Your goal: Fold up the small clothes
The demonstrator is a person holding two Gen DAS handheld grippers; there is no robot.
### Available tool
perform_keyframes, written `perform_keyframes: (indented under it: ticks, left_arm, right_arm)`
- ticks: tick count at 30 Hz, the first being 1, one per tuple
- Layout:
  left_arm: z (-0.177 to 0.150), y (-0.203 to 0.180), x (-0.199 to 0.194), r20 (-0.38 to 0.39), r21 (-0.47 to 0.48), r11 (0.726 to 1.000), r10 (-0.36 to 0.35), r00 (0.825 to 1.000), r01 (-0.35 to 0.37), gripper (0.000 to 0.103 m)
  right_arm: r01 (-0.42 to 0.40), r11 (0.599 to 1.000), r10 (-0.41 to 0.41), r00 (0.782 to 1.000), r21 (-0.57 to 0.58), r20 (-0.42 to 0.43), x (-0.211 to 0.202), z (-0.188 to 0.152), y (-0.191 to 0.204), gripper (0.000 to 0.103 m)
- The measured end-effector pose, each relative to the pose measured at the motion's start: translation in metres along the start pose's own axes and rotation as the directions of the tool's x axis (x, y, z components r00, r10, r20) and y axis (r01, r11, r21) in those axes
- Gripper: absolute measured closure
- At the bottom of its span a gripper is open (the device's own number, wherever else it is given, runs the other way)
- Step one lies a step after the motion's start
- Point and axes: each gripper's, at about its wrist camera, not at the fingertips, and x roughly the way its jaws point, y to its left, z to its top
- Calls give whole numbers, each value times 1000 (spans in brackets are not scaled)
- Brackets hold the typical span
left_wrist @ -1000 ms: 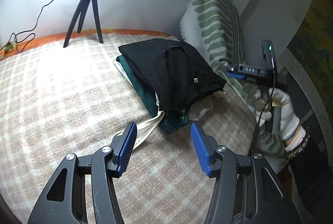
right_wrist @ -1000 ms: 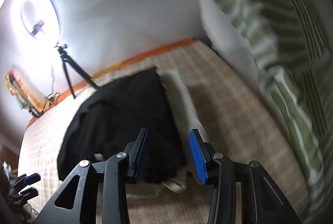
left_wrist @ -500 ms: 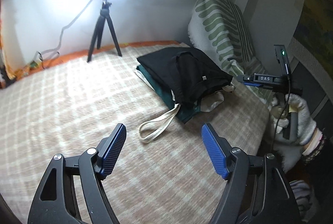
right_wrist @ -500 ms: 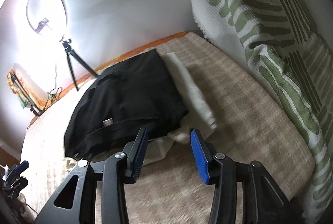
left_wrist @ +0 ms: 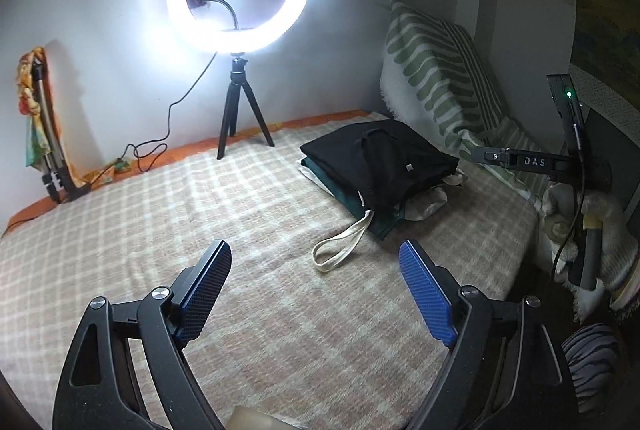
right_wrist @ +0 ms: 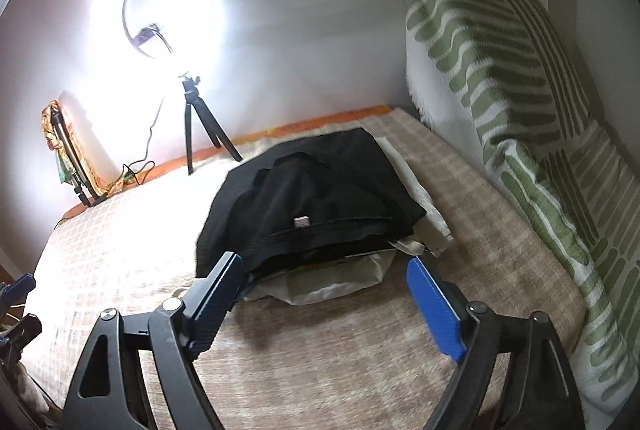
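Several garments sit stacked on the checked blanket, a black top uppermost, near the striped pillow. Risk, as I judge it: grabbing the top layer could drag the green and pale pieces beneath, or snag the cream strap loop. Both the left gripper and right gripper are spread wide, holding nothing; the right seems just short of the pile, though blur obscures contact.

- A folded black cloth garment with a small grey tag lies on top of the stack.
- A folded dark green garment lies beneath it.
- A cream fabric piece sits at the bottom, its looped strap trailing onto the checked beige bed blanket.
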Motion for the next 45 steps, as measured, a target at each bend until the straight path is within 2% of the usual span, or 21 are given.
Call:
perform_keyframes:
  ticks: [6, 8, 10, 14, 18, 24, 45]
  left_arm:
    - [-5, 2, -8, 9, -1, 1000, -5, 1000, 5, 10]
    - [-6, 3, -9, 8, -2, 1000, -9, 1000, 9, 10]
    - [-8, 4, -10, 12, 5, 1000, -4, 1000, 4, 10]
    - [-11, 6, -10, 9, 0, 1000, 1, 1000, -1, 10]
    - [-15, 6, -7, 0, 9, 999, 33, 999, -33, 0]
    - [-23, 2, -9, 35, 63, 996, 68, 997, -70, 0]
    - [-24, 7, -8, 17, 38, 997, 65, 998, -66, 1]
  right_arm:
    - [16, 1000, -16, 999, 9, 35, -8, -10, 18, 14]
    - [44, 999, -45, 997, 16, 56, -10, -14, 23, 2]
    - [72, 997, -73, 994, 20, 84, -11, -18, 28, 0]
    - [93, 996, -92, 991, -3, 100, -8, -25, 37, 0]
    - [86, 996, -87, 991, 16, 101, -3, -30, 39, 0]
    - [100, 994, -104, 988, 38, 118, 0, -33, 35, 0]
    - [98, 994, -101, 990, 41, 98, 10, -35, 32, 0]
